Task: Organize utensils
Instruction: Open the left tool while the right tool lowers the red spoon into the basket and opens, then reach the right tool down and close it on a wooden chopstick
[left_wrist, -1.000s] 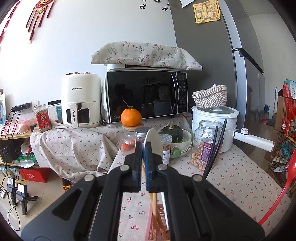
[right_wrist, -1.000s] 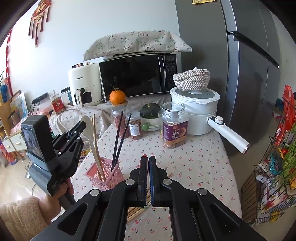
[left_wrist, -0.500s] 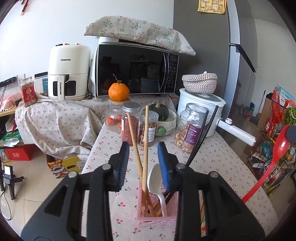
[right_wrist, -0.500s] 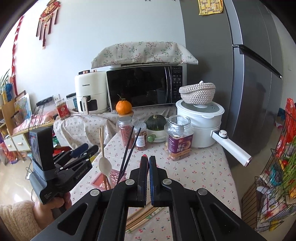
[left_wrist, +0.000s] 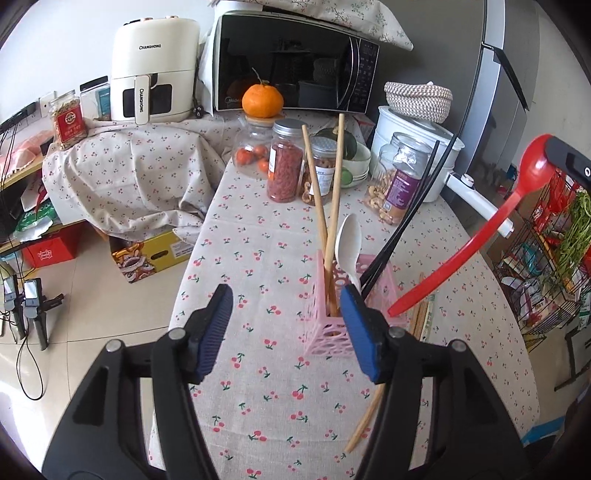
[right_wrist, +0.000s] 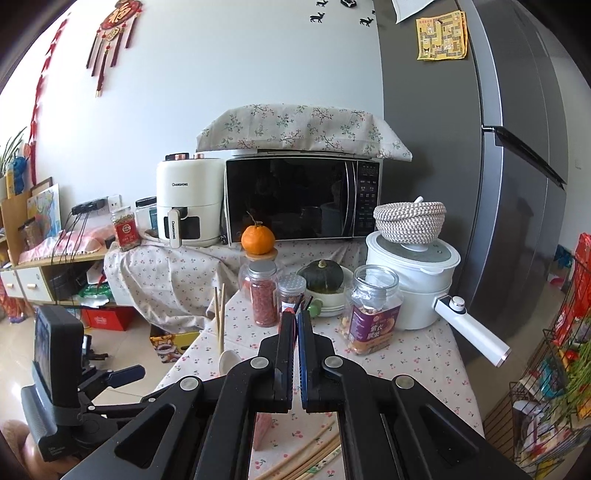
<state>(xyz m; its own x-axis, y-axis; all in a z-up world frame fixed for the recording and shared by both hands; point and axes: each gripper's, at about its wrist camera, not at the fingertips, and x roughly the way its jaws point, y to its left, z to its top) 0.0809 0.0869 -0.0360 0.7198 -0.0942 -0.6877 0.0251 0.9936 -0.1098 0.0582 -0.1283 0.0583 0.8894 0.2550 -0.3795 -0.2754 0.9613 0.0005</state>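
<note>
- On the cherry-print table (left_wrist: 258, 254), the pink basket (left_wrist: 334, 332) holds wooden chopsticks (left_wrist: 334, 206), a white spoon (left_wrist: 349, 240) and black chopsticks (left_wrist: 406, 218), all upright.
- Your left gripper (left_wrist: 286, 328) hangs spread wide and empty, near the basket.
- Your right gripper (right_wrist: 296, 325) is clamped on the red ladle (left_wrist: 476, 240), angled down beside the basket.
- More chopsticks (left_wrist: 364, 421) lie flat nearby.

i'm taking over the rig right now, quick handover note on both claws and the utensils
Left claw: open, empty, just short of the pink holder.
Right claw: shut on the red ladle, held above the table to the holder's right.
Done: wooden chopsticks, white spoon and black chopsticks stand in the holder.
Left: put the ladle in; collect the loose chopsticks lying on the cloth beside and in front of the holder.
</note>
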